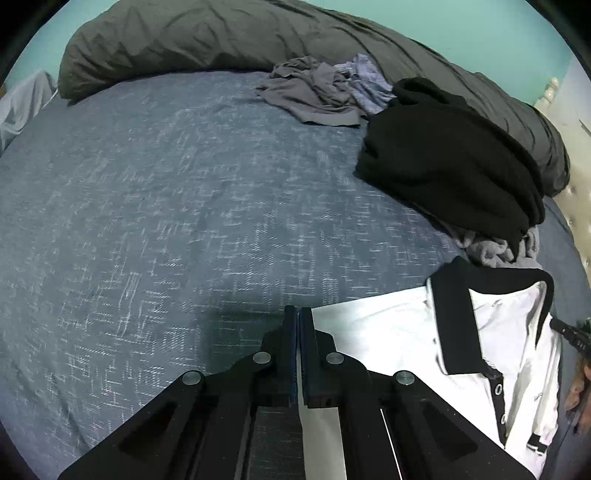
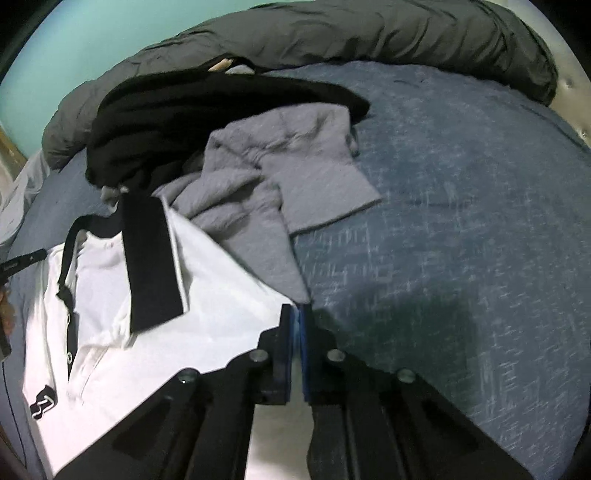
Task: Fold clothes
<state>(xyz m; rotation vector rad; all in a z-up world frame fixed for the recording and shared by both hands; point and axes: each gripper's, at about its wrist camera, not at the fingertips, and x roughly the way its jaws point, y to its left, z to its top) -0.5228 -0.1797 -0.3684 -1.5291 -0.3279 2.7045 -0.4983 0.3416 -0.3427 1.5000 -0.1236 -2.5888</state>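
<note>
A white polo shirt (image 1: 388, 332) with a black collar (image 1: 454, 314) and a black button placket lies front side up on the blue bedsheet (image 1: 166, 203). My left gripper (image 1: 297, 314) is shut on the shirt's edge at one shoulder, and white cloth runs back between its fingers. In the right wrist view the same shirt (image 2: 221, 295) lies to the left, its collar (image 2: 151, 258) flapped open. My right gripper (image 2: 297, 312) is shut on the opposite shoulder edge, with white cloth showing between its fingers.
A black garment (image 1: 450, 162) lies heaped behind the shirt, over a grey shirt (image 2: 277, 184). Crumpled grey and lilac clothes (image 1: 317, 92) sit farther back. A dark grey duvet (image 1: 221, 33) is bunched along the far side of the bed, below a teal wall.
</note>
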